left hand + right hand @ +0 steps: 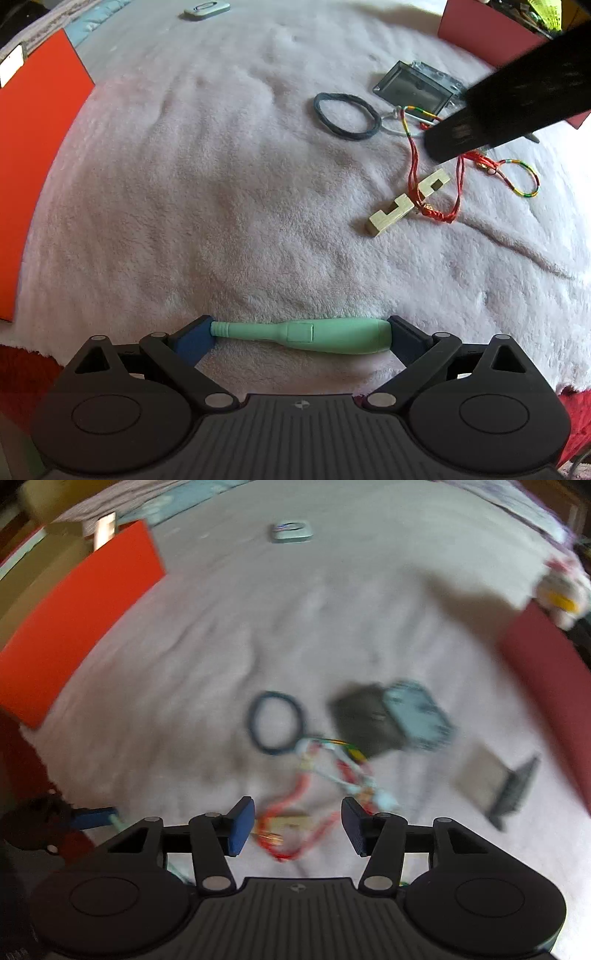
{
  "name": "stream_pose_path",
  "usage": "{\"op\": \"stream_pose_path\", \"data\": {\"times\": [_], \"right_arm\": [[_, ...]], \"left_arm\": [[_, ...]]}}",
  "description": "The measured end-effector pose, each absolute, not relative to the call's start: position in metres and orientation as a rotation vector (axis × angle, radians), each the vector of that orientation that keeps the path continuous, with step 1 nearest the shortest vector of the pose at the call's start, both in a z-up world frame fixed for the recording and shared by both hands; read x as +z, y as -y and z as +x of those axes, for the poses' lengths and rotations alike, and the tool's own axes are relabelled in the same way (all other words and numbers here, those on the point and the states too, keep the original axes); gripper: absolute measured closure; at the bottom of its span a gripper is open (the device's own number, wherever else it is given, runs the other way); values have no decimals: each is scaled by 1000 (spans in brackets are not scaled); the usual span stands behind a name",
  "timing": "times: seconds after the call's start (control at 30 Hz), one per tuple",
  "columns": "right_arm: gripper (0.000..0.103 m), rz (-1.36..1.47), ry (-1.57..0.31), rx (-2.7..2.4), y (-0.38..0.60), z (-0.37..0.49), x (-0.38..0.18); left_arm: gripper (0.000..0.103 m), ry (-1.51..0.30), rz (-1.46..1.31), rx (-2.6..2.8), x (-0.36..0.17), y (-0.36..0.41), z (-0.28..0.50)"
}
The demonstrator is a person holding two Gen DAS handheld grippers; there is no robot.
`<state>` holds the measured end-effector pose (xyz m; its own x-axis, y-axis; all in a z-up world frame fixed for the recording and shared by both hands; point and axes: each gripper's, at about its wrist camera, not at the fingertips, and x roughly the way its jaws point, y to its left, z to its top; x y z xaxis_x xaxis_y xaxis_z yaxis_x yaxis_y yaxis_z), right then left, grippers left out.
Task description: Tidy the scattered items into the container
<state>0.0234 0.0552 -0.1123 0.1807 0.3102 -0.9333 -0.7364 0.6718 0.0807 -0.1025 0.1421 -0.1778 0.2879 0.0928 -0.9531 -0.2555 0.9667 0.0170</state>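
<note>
My left gripper (300, 330) is shut on a mint-green pen-shaped tool (332, 334), pinched end to end between its blue pads just above the white fleece blanket (221, 203). My right gripper (297, 823) is open and hangs over a red cord bracelet (303, 794) and a notched wooden block (291, 821), with nothing between its pads. One of its black fingers (461, 136) crosses the upper right of the left wrist view. There the wooden block (406, 203) lies under the red cord (436, 184). The right wrist view is blurred.
A dark hair tie (347, 116) (275, 722) and a clear plastic case (417, 86) (417, 716) lie beyond the cord. An orange-red box wall (37, 147) (81, 616) stands left, a dark red one (554, 686) right. A small grey item (291, 531) lies far back.
</note>
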Motion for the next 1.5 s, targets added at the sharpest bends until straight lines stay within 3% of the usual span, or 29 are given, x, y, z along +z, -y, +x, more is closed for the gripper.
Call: {"op": "stream_pose_path", "data": {"times": [0.2,0.27,0.3,0.33,0.7,0.73,0.83,0.9,0.97,1.03,1.5], "right_arm": [[55,-394,-1261,667,-86,52,-151],[76,-392,-1300,647,-87,60,-160],[96,-375,-1310,643,-85,62,-160],[100,-356,-1317,642,-82,64,-159],[100,-224,-1291,616,9,42,-98],[98,-252,-1296,558,18,44,-102],[66,-394,-1332,413,33,48,-119],[56,-443,-1293,420,32,42,-117],[35,-474,-1228,478,22,32,-111],[26,-486,-1168,567,4,21,-106],[21,-551,-1216,773,-82,11,-160]], "left_arm": [[4,-1252,-144,237,-179,-141,-104],[4,-1251,-144,237,-180,-140,-104],[4,-1251,-144,237,-180,-140,-104],[4,-1250,-146,242,-179,-136,-105],[4,-1243,-152,254,-177,-115,-110],[4,-1242,-151,254,-177,-114,-111],[4,-1239,-148,253,-176,-111,-112],[4,-1236,-147,253,-176,-111,-113],[4,-1235,-145,253,-175,-110,-113],[4,-1234,-143,255,-174,-108,-114],[5,-1217,-143,277,-151,-110,-132]]}}
